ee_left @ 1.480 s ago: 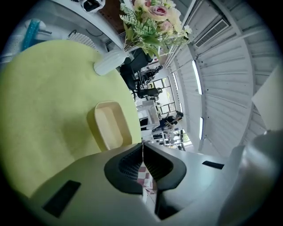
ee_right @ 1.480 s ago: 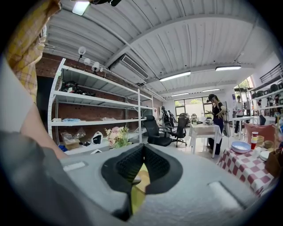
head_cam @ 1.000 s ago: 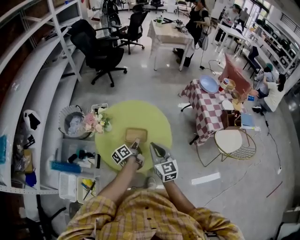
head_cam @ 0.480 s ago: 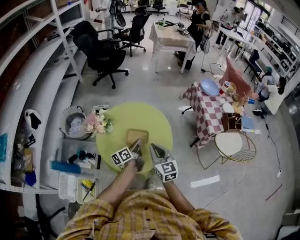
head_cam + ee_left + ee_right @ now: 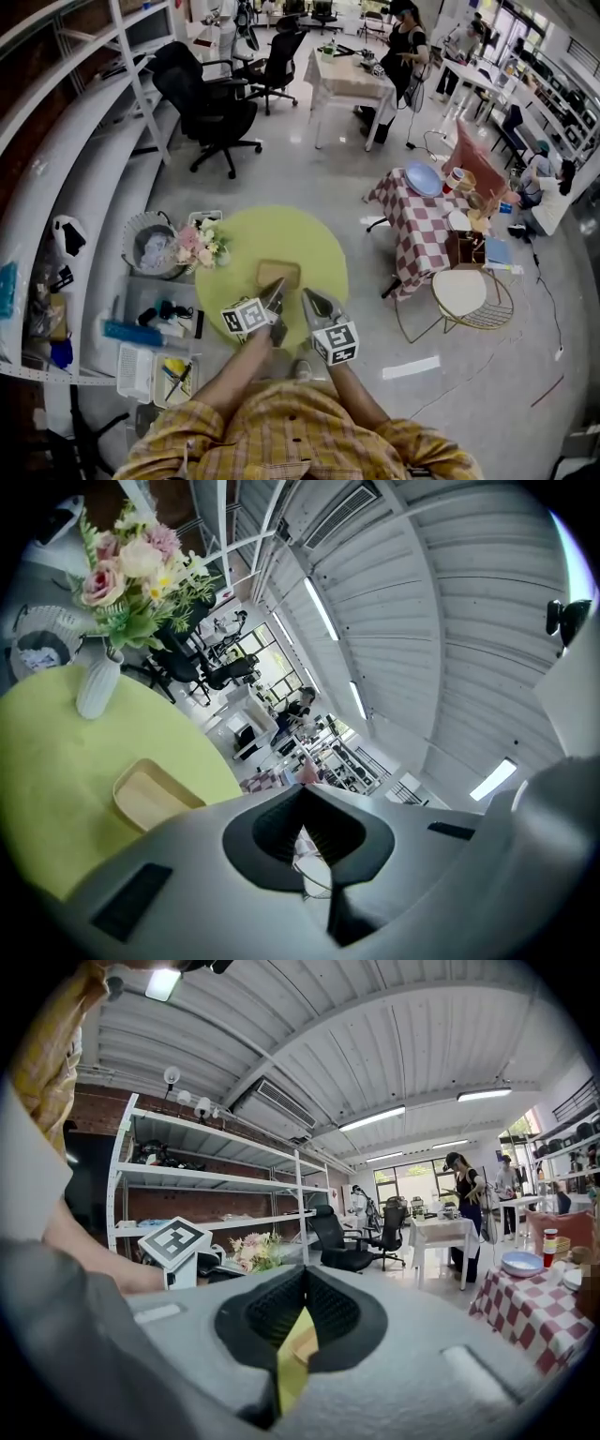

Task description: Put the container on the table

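A shallow tan container (image 5: 277, 273) rests upright on the round yellow-green table (image 5: 309, 246), near its front edge. The left gripper view shows the same container (image 5: 150, 794) low on the table (image 5: 56, 761), to the left of the jaws. My left gripper (image 5: 275, 292) hovers just short of the container, shut and empty; its tips (image 5: 302, 791) meet. My right gripper (image 5: 312, 302) hangs beside it to the right, over the table's near edge, also shut with nothing held (image 5: 306, 1274).
A white vase of flowers (image 5: 197, 246) stands at the table's left edge. On the floor lie a wire bin (image 5: 148, 246) and boxes of small items (image 5: 150, 328). A checkered table (image 5: 422, 216), a round wire stool (image 5: 469, 291), office chairs (image 5: 211, 108) and shelving (image 5: 56, 141) surround the spot.
Almost nothing: the head view drifted slightly, and both grippers stay shut by the table's near edge. The container has not moved.
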